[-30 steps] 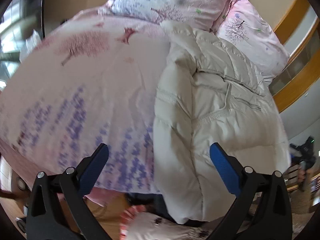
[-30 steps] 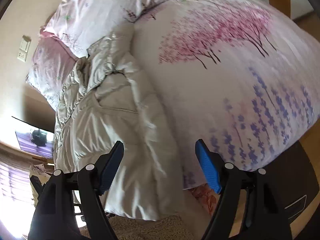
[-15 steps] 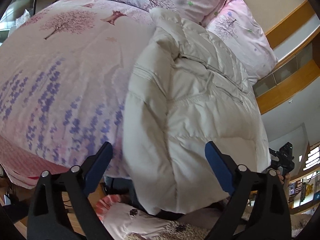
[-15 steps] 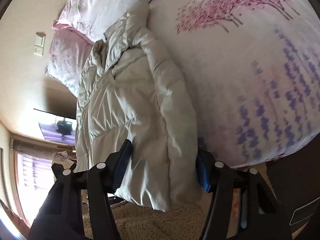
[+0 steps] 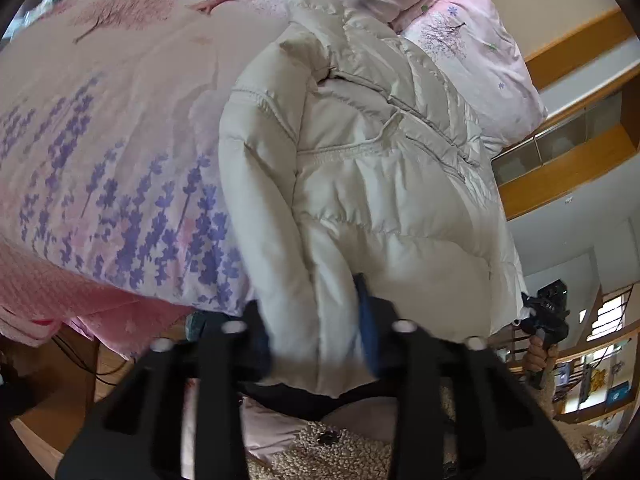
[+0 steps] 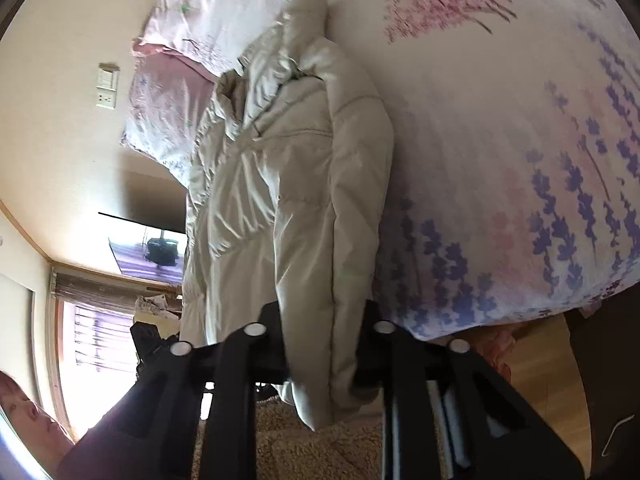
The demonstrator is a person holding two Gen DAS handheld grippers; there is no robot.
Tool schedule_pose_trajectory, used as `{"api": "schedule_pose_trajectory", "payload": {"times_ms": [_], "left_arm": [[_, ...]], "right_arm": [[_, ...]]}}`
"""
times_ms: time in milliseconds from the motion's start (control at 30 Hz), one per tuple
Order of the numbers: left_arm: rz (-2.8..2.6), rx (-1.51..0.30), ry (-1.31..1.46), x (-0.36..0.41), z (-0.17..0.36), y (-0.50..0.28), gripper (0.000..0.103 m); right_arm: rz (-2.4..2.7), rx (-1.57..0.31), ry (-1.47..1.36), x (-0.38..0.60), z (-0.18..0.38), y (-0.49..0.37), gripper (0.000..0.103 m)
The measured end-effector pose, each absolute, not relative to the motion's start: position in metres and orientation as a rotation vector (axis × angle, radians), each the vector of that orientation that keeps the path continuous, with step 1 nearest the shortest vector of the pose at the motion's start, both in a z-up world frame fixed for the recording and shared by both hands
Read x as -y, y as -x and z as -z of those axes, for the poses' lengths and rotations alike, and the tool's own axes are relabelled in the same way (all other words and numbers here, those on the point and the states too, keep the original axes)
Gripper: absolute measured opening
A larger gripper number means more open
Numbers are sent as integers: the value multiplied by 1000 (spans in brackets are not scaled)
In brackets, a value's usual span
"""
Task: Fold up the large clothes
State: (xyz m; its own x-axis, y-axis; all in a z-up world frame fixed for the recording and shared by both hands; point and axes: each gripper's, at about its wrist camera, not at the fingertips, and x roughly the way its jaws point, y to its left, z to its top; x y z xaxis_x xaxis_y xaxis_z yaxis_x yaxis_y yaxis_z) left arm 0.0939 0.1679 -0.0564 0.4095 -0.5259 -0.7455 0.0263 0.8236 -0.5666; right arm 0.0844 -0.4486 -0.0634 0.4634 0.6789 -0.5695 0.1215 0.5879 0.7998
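Observation:
A cream puffer jacket [image 5: 380,180] lies lengthwise on the bed, its hem hanging over the near edge. My left gripper [image 5: 316,332] is closing its jaws on one hem corner, and the blue pads squeeze the padded fabric between them. My right gripper [image 6: 324,340] is closing its jaws on the other hem corner of the jacket [image 6: 300,200], with the fabric pinched between its black fingers. The collar end lies far off by the pillows.
The bed cover [image 5: 120,140], printed pink and purple, spreads beside the jacket, with pillows [image 5: 460,40] at the head. A shaggy beige rug [image 6: 320,452] and wooden floor [image 6: 540,380] lie below. A wall screen [image 6: 148,256] hangs beyond the bed, and a dark sleeve [image 6: 120,420] is at lower left.
Both grippers came in toward the jacket's hem with jaws wide, then narrowed onto it. The hem fabric now bunches between each pair of pads.

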Motion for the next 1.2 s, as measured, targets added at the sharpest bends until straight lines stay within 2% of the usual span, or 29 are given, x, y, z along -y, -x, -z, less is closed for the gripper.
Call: {"api": "schedule_pose_trajectory", "payload": {"times_ms": [100,200,667,900,1200], "left_arm": [[368,-1077,481,-165,44,-97,15],[367,-1056,474,-166,35,-101,13],[329,-760,447,-176,-49,-142,11],[270,-684,438,-174,-84,-205,11],[198,-724,435,-164,-89,-307,12]], "right_arm": [[-388,-1025,-886,443,50,-87,12],[-386,-971,-855,437,31,-89,10],[-409,-653,-780,424,-54,-128,9],[-344,-535,-704,403,-93,-179,9],[-250,-568,-675,396,-94,-269,9]]}}
